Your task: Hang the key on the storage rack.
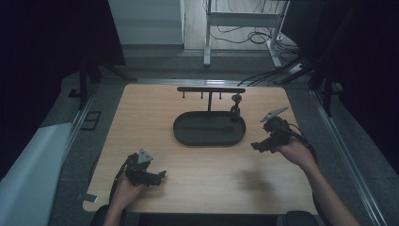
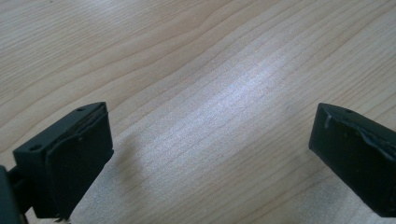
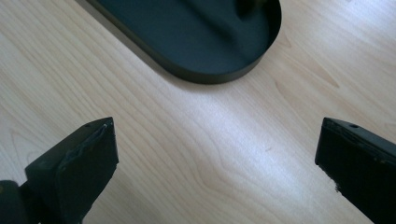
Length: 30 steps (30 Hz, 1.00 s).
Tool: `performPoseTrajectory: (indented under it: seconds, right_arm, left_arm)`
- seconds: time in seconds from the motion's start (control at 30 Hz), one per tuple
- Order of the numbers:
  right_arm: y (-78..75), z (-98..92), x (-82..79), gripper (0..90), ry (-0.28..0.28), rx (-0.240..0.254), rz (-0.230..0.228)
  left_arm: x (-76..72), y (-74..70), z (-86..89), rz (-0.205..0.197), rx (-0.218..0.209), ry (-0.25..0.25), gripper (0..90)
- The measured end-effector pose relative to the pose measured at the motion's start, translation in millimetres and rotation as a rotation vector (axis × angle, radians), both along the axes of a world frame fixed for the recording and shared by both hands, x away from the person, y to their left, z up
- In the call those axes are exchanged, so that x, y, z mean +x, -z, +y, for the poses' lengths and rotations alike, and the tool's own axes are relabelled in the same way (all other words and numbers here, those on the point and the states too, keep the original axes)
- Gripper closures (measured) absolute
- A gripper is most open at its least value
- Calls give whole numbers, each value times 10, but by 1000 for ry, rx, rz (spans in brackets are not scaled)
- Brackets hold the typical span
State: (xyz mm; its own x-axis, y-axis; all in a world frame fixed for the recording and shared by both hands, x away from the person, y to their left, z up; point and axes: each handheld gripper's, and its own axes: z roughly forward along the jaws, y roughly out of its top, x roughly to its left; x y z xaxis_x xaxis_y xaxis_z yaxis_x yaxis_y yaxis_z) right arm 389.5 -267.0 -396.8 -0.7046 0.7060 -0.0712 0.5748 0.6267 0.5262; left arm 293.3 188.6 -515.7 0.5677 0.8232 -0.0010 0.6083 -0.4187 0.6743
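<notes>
Left gripper [image 1: 160, 175]: jaws spread, empty, low over the near counter [image 1: 211, 179];
Right gripper [image 1: 256, 145]: jaws spread, empty, just right of the black tray [image 1: 188, 134];
Tray: mid-counter, under a hook stand [image 1: 210, 89]

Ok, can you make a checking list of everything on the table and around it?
Surface: wooden table, bare in front.
Job's things: black oval tray with a T-shaped hook stand; a small dark item hangs from its right end.
Clutter: nothing seen.
Grippers: left gripper open, low over bare wood; right gripper open, beside the tray's right end.
Cables: one trails from each gripper; more lie on the floor behind.
Surroundings: dark curtains, white desk frame.
</notes>
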Motion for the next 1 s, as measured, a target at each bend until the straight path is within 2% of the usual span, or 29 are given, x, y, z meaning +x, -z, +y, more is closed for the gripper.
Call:
performPoseTrajectory:
  seconds: [0.3,0.63,0.77,0.8,1.0]
  right_arm:
    - [92,-74,-151,0,2,8,-11]
    - [356,-67,-330,0,2,22,11]
    - [472,-47,-396,0,15,15,0]
    - [529,-36,-431,0,21,23,-4]
    - [650,-10,-521,0,35,42,-27]
  left_arm:
    - [-1,-1,-7,0,8,3,0]
    - [-4,4,-16,0,6,4,0]
    - [-5,4,-17,0,8,4,0]
    - [-6,3,-19,0,9,4,0]
    - [-7,5,-21,-2,10,4,0]
